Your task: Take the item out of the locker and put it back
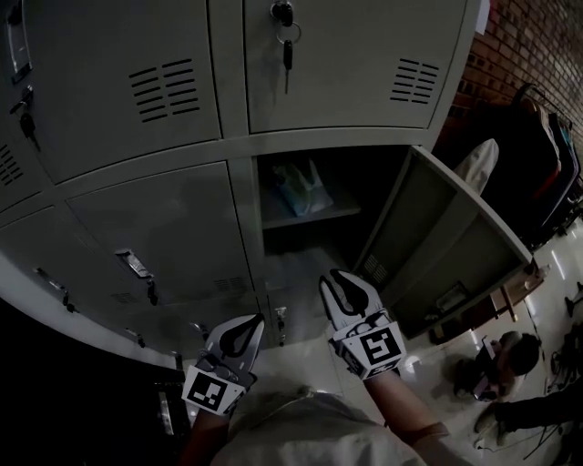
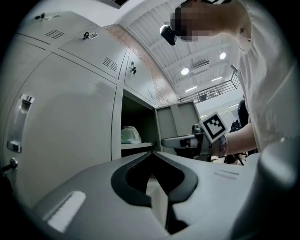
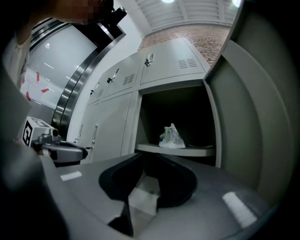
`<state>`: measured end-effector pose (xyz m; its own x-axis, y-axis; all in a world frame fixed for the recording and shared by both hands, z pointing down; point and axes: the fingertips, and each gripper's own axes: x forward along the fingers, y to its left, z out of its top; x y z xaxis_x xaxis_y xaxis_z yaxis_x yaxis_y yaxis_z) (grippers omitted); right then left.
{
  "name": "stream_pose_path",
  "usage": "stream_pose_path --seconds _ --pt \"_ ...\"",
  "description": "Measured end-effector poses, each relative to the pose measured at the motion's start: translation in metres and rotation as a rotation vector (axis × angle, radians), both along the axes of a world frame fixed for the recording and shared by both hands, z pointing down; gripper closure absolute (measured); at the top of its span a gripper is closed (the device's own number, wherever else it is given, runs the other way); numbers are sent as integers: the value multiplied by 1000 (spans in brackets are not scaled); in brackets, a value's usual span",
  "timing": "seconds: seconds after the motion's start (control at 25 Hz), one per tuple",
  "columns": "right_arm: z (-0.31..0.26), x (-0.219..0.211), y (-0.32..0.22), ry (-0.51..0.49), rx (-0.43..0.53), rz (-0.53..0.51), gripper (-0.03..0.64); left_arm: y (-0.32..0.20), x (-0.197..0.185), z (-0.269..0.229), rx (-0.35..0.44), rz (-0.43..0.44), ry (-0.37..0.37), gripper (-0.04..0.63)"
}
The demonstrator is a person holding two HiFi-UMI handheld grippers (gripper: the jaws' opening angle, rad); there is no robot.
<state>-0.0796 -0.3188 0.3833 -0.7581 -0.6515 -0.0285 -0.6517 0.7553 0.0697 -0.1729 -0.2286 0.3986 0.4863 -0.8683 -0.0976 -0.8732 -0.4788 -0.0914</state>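
Both tips together, empty: left claw (image 1: 257, 320), right claw (image 1: 335, 276); bag (image 1: 299, 188) dim, indistinct inside locker (image 1: 328, 215).

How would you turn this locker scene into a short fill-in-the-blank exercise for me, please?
1. The bag lies on the ___ inside the locker.
2. That locker's door stands ___.
3. A key hangs from a lock directly ___ the open locker.
4. The left gripper and the right gripper each hold ___.
Missing words: shelf; open; above; nothing.
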Motion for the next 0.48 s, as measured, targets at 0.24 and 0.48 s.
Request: stream_pose_path --seconds 0.24,0.48 --pt "-73 -29 -72 -11 136 1 338 -11 6 -1 -4 4 1 594" --pt "-85 -61 -140 48 128 45 183 -18 5 6 -20 -4 -14 594"
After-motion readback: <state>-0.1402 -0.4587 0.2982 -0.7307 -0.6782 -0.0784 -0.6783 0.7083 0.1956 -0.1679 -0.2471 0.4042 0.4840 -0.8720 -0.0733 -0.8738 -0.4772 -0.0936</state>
